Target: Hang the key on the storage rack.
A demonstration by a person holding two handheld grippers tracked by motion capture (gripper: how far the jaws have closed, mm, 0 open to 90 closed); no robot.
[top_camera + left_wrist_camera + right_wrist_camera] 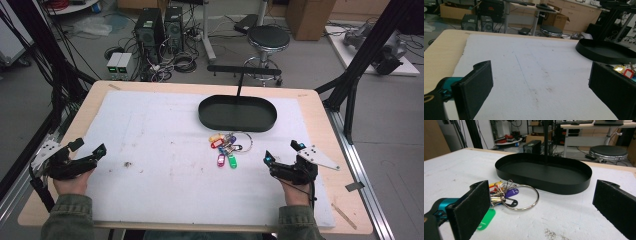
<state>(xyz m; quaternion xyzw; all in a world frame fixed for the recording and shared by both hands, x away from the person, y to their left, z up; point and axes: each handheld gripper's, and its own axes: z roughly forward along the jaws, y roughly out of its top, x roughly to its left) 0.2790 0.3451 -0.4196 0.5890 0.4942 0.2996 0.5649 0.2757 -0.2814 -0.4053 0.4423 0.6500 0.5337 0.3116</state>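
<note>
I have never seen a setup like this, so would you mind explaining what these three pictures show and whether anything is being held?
There is no robot arm here: a person holds a hand-operated gripper in each hand. The high view looks down on the table from above, with the left gripper and right gripper near its front edge. The other two pictures come from cameras riding on each gripper, looking along its black fingers. On the white mat lie a bunch of keys with coloured tags on a metal ring, and behind it an empty black oval tray. Both grippers are open and hold nothing.
</note>
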